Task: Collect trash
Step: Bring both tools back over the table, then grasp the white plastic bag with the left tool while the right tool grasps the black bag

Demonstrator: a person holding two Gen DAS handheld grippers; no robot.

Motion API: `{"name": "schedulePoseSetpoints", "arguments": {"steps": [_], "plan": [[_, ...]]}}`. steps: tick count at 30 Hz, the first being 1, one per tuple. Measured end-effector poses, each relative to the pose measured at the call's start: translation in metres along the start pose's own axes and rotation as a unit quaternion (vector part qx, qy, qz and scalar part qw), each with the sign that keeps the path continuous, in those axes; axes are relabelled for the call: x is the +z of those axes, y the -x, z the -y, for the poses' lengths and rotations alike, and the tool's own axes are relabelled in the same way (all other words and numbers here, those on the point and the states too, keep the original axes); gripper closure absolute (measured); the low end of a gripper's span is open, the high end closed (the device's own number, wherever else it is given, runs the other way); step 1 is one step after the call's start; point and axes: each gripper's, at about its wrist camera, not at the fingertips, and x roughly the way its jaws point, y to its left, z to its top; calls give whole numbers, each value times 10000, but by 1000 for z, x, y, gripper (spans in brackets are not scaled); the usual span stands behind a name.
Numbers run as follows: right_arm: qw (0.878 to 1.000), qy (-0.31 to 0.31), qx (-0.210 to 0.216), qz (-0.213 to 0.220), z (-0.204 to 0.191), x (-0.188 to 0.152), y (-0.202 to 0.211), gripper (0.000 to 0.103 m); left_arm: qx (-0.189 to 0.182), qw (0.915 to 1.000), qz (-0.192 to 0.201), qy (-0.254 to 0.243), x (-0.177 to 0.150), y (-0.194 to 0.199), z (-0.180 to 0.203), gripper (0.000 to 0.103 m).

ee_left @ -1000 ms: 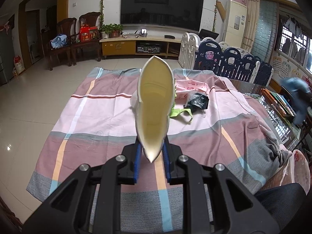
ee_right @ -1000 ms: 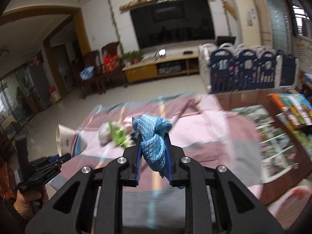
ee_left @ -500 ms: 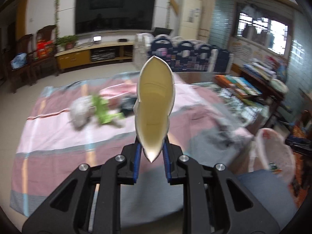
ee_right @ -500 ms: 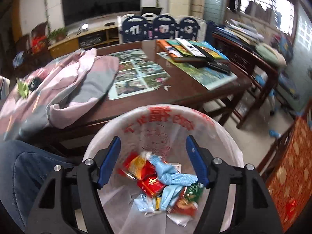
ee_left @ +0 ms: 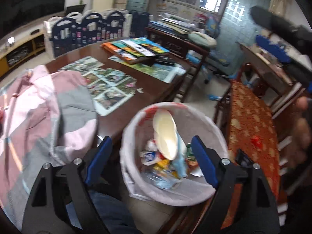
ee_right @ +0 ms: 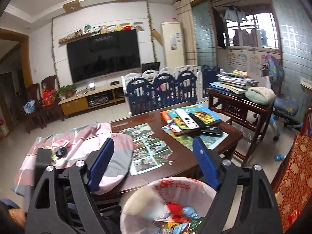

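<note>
Since the earlier frames, both views have been swung away from the pink-and-grey striped cloth (ee_right: 109, 156) toward the white plastic-lined waste bin (ee_left: 134, 177) beside the dark wooden table (ee_left: 156, 89), and both loads have been let go. The left gripper (ee_left: 151, 159) has just been opening; its blue pads are spread wide at the lower centre of the left wrist view, and the flattened cream paper cup (ee_left: 165, 134) is seen between them but untouched, tilted over the bin's contents, apparently dropping or freshly landed. It is judged that the jaws were parted directly above the bin mouth so that the cup would fall inside rather than onto the floor. The right gripper (ee_right: 154, 163) has likewise just been opening and is spread with nothing between its pads; it is aimed over the table, with only the bin's rim at the bottom of its frame. A crumpled light-blue wrapper (ee_left: 180, 165) lies among the colourful packets in the bin. More litter, a green scrap and a dark crumpled bag (ee_right: 61, 152), remains on the cloth at the left of the right wrist view, so collection appears unfinished. A person's blurred hand (ee_left: 301, 134) is visible at the right edge of the left wrist view.
</note>
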Motion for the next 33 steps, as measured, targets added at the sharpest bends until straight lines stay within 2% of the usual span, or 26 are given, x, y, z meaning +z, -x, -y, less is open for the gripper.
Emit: {"name": "schedulePoseSetpoints", "arguments": {"steps": [2,4,6,8,10,12,13,18,20,23,24,25,26,28,33], "plan": [[9999,86,81,-53,-9,-1,1,21,140,9992,12,368,-4,9,-25,17],[9995,116,220,-184,-23,-11,-6,21,222,9966,202,761,-12,33,-58,14],[9984,104,428,-367,-41,-21,-16,21,581,9914,474,1071,-25,65,-97,12],[9963,165,664,-528,-69,-32,-27,21,1127,9828,736,1263,-44,100,-132,11],[9926,279,995,-643,-108,-44,-39,21,1783,9697,918,1392,-62,130,-163,8],[9876,361,1323,-761,-147,-54,-50,21,2532,9494,1037,1543,-85,163,-196,7],[9847,402,1498,-796,-169,-58,-54,21,2784,9402,1075,1644,-96,176,-209,7],[9676,761,2236,-893,-277,-76,-79,21,3541,9011,1262,2161,-145,226,-254,7],[9622,897,2413,-887,-308,-84,-85,21,3707,8915,1225,2297,-162,234,-269,6],[9562,1152,2529,-916,-339,-99,-91,21,3865,8836,1200,2357,-184,240,-286,6],[9560,1306,2444,-963,-346,-105,-92,21,3870,8821,1100,2449,-186,237,-291,6],[9569,1381,2350,-1000,-350,-108,-94,21,3795,8839,1055,2519,-186,237,-293,6],[9574,1380,2337,-988,-352,-110,-91,20,3740,8849,1169,2517,-187,239,-291,6],[9581,1306,2378,-922,-347,-109,-90,14,3725,8852,1175,2526,-186,236,-291,6],[9610,1133,2310,-1011,-334,-107,-99,14,3664,8900,1168,2449,-180,225,-287,6]]}}
